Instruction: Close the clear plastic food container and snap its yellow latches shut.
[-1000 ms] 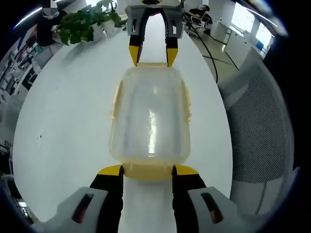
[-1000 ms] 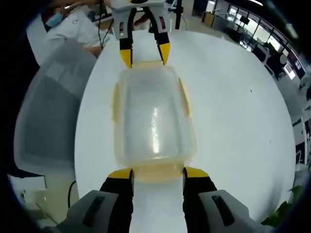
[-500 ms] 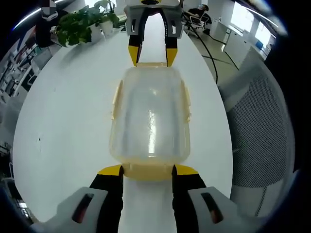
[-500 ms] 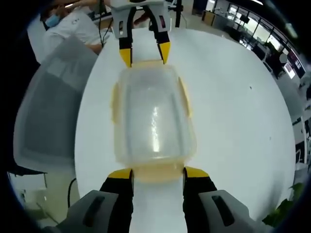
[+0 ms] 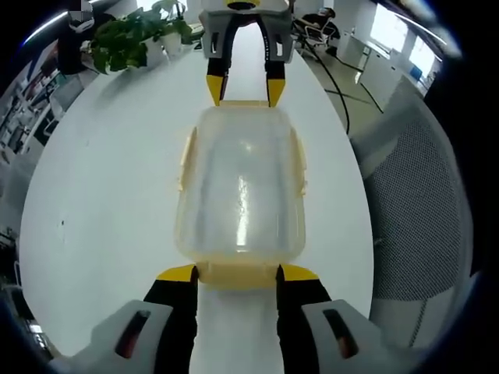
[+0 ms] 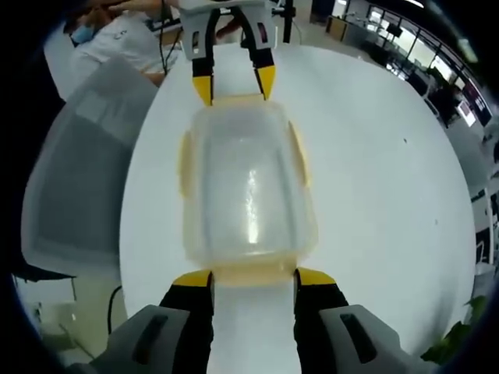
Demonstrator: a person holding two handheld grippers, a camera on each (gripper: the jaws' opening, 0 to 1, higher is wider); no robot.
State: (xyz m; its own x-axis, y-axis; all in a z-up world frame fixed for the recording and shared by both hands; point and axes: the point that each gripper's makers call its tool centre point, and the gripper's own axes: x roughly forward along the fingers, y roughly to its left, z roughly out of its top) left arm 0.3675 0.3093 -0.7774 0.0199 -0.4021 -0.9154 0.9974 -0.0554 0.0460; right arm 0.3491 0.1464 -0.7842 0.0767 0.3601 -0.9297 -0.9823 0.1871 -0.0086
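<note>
The clear plastic food container point(image 5: 242, 191) point(image 6: 248, 195) is sitting lid-on in the middle of the white table point(image 5: 101, 179) point(image 6: 374, 171), and it is lying just where it lay a second ago; nothing on the table has shifted, only the right gripper view has drifted very slightly. The left gripper point(image 5: 238, 274) is facing one short end, its jaws spread wide and flanking the yellow latch point(image 5: 238, 274) there, the yellow tips touching the container's end without clamping it. The right gripper point(image 6: 253, 278) is doing the same at the opposite end, jaws parted on either side of that end's latch point(image 6: 253, 274). Each gripper is pointing at the other across the box. The container is rounded-rectangular, cloudy-translucent and glossy, with pale yellow latches along its long sides too. A grey mesh chair back point(image 5: 421, 210) point(image 6: 74, 187) is standing beside the table, and a potted plant point(image 5: 132, 39) is sitting at the far end.
</note>
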